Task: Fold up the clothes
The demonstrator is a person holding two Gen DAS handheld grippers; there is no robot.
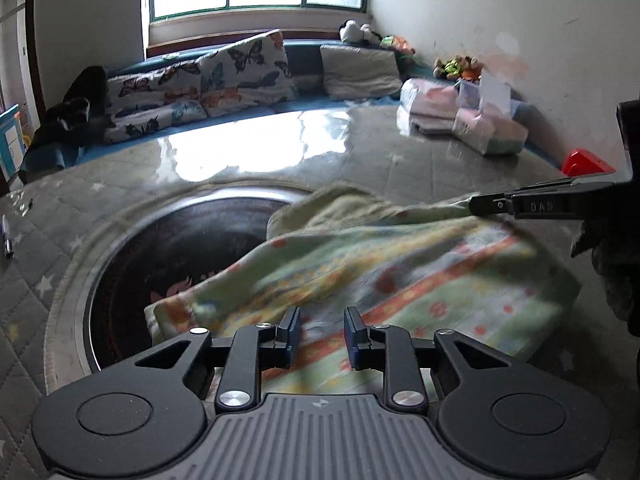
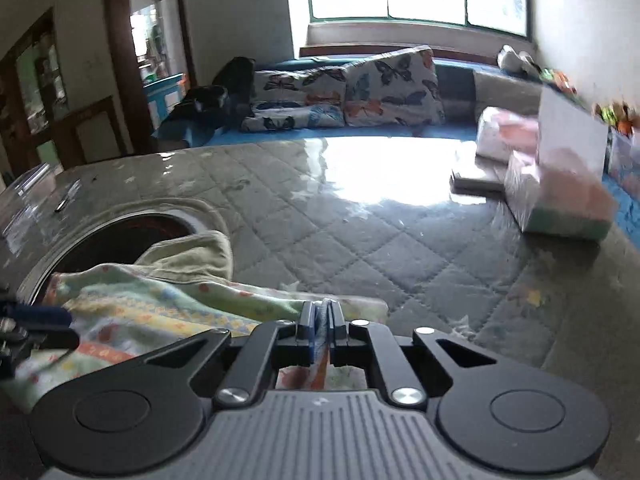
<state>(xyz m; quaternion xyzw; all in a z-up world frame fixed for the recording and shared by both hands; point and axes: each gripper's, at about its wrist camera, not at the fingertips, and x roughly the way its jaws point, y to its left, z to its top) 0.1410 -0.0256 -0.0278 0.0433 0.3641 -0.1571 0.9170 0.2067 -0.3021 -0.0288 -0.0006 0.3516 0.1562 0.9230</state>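
Note:
A small pale green garment (image 1: 392,272) with orange bands and dots lies on the quilted table, partly over the dark round inset. My left gripper (image 1: 322,334) is open just above its near edge, with cloth showing between the fingers. My right gripper (image 2: 322,330) is shut on the garment's edge (image 2: 322,344); it also shows in the left wrist view (image 1: 480,205), pinching the far right corner. The garment spreads to the left in the right wrist view (image 2: 152,300), with a plain green lining folded back at the top.
The grey quilted table cover (image 2: 360,220) is under clear plastic. A dark round inset (image 1: 180,248) sits in the table at left. Wrapped packages (image 1: 460,116) stand at the far right. A pen (image 1: 6,240) lies at the left edge. Butterfly cushions (image 1: 224,76) line a bench behind.

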